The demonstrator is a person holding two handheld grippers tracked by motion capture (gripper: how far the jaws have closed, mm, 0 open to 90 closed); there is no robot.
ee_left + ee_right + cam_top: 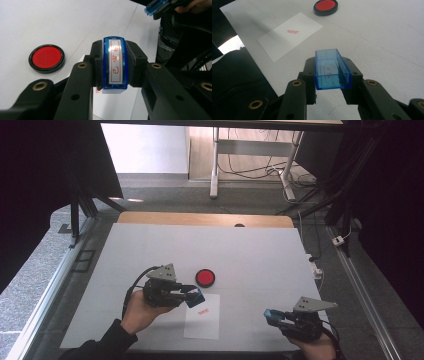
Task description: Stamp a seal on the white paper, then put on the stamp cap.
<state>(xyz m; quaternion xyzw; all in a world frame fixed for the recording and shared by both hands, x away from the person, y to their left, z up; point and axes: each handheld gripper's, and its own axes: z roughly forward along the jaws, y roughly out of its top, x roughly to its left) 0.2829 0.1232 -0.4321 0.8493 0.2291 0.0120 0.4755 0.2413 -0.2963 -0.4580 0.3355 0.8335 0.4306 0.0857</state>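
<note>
Left tool [115, 65] grips the blue stamp [115, 63], raised above the paper [202, 316]; right tool [332, 72] grips its empty blue cap [332, 69], held low over the worktop [250, 255].

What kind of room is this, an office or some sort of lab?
Probably a lab set up for recording, not an office. A white-covered table sits inside a metal rail frame, dark curtains hang at both sides, and loose cables lie on the floor behind, under a white desk frame.
</note>
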